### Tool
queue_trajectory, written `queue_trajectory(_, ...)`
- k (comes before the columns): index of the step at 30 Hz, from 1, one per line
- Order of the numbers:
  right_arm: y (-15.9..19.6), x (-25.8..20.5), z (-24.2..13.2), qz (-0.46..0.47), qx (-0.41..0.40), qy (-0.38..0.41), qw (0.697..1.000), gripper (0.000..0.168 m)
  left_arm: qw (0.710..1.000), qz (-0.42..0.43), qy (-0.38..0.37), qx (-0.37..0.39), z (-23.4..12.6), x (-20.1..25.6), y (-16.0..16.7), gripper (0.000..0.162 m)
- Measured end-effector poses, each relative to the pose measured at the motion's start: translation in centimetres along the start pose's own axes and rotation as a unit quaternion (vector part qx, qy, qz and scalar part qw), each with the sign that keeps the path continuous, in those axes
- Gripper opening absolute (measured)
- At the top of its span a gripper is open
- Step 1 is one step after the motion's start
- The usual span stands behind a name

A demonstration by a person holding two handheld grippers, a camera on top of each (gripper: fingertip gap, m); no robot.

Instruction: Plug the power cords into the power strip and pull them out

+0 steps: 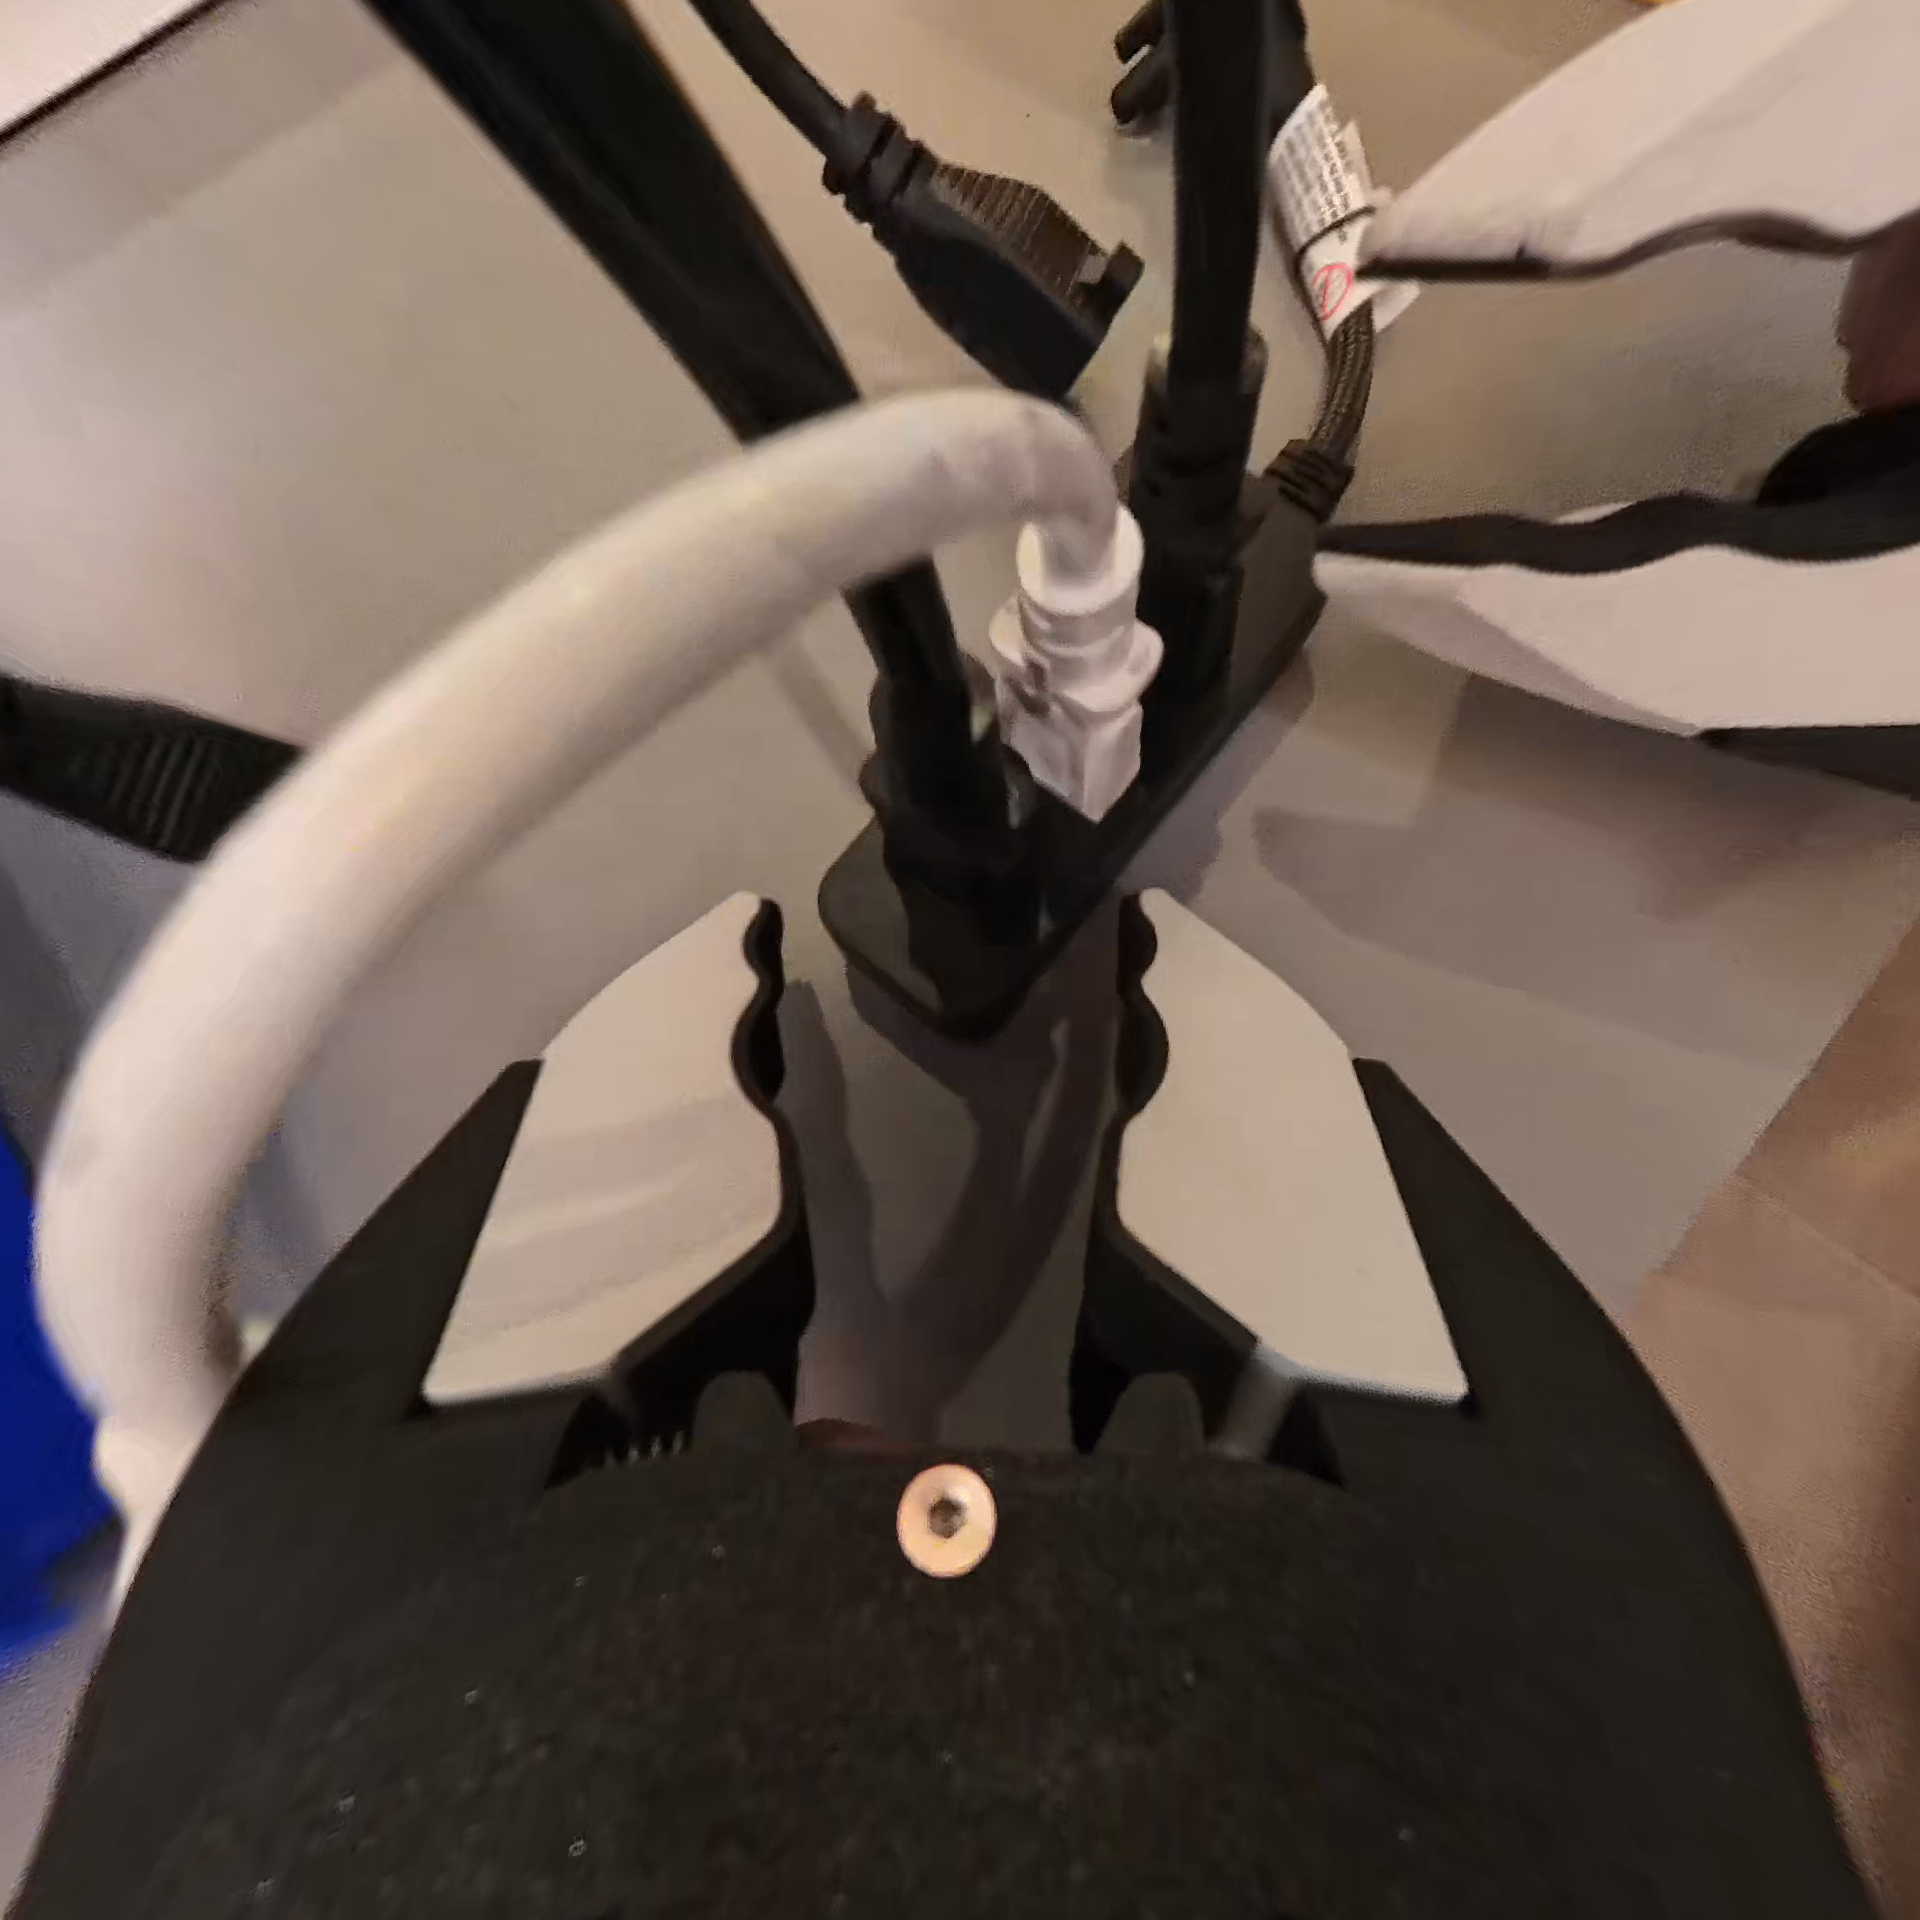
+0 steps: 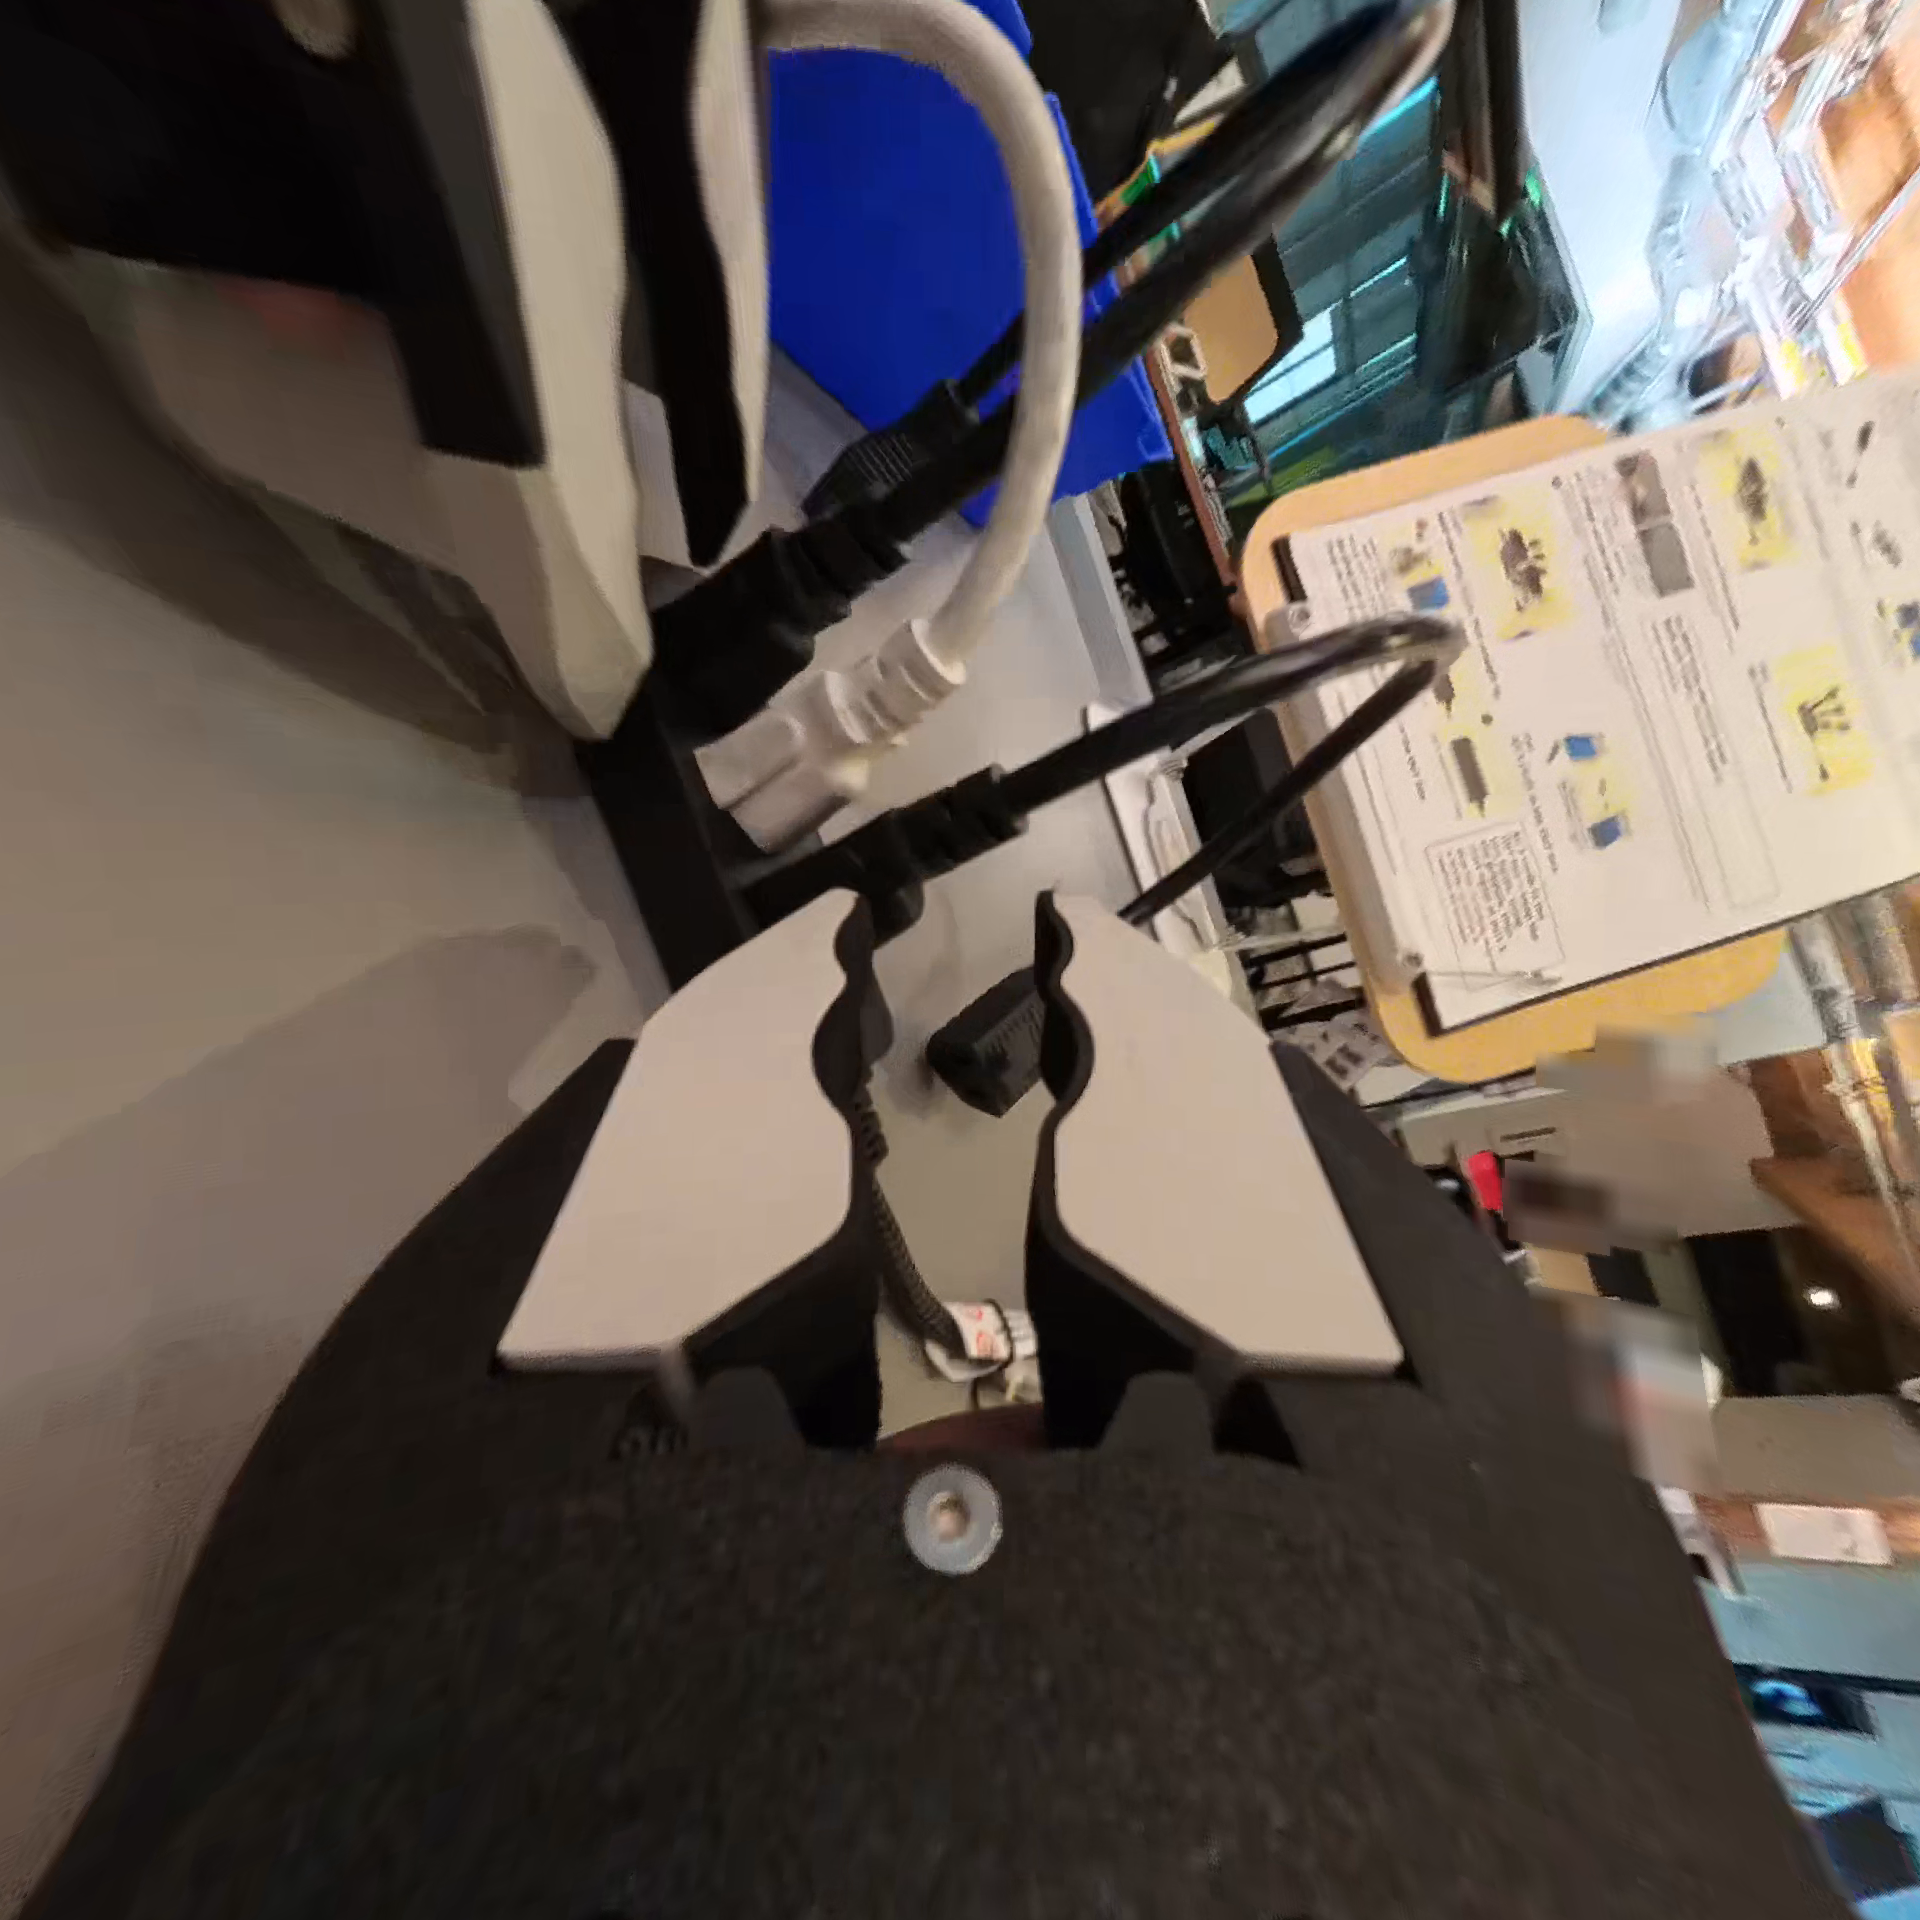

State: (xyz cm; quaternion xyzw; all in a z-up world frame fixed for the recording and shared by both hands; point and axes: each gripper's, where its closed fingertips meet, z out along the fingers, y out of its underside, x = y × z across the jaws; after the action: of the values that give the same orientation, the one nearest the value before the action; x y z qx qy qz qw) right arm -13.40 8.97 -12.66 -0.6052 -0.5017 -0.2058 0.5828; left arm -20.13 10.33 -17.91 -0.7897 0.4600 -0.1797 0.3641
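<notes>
A black power strip (image 1: 1174,769) lies on the grey table (image 1: 312,416). A black plug (image 1: 935,831), a white plug (image 1: 1081,686) and a second black plug (image 1: 1195,499) stand in it. Its braided cord (image 1: 1345,384) leaves the far end. My left gripper (image 1: 951,935) is open, with its tips on either side of the strip's near end. My right gripper (image 2: 956,935) is open at the strip's (image 2: 675,831) far end, with the braided cord (image 2: 888,1195) lying between its fingers. Its white fingers (image 1: 1558,187) show in the left wrist view. A loose black plug (image 2: 992,1055) lies beyond it.
The white cord (image 1: 416,779) loops wide to the left. The loose black plug (image 1: 987,260) and other black cords lie behind the strip. A blue bin (image 2: 904,260) stands beside the table. A clipboard with a printed sheet (image 2: 1558,727) and shelves are beyond the table edge.
</notes>
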Motion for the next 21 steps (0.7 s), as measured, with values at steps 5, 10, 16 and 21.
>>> queue_trajectory(5, 0.2, 0.4, 1.4, -0.034, 0.004, 0.017, 0.999, 0.028, 0.996, 0.006, 0.085, -0.002, 1.1, 0.4, -1.2, 0.054)
queue_trajectory(10, 0.3, 0.6, 1.5, -0.042, 0.015, 0.021, 0.999, 0.024, 0.992, 0.054, 0.118, -0.008, 1.8, 0.6, -1.6, 0.049)
queue_trajectory(16, 0.5, 1.6, 1.6, -0.034, 0.015, 0.046, 0.998, 0.037, 0.988, 0.128, 0.092, 0.002, 2.0, 1.0, -1.4, 0.045)
queue_trajectory(21, 0.7, 1.9, 1.6, -0.035, 0.006, 0.049, 0.998, 0.040, 0.984, 0.159, 0.083, 0.004, 2.0, 1.3, -1.3, 0.044)
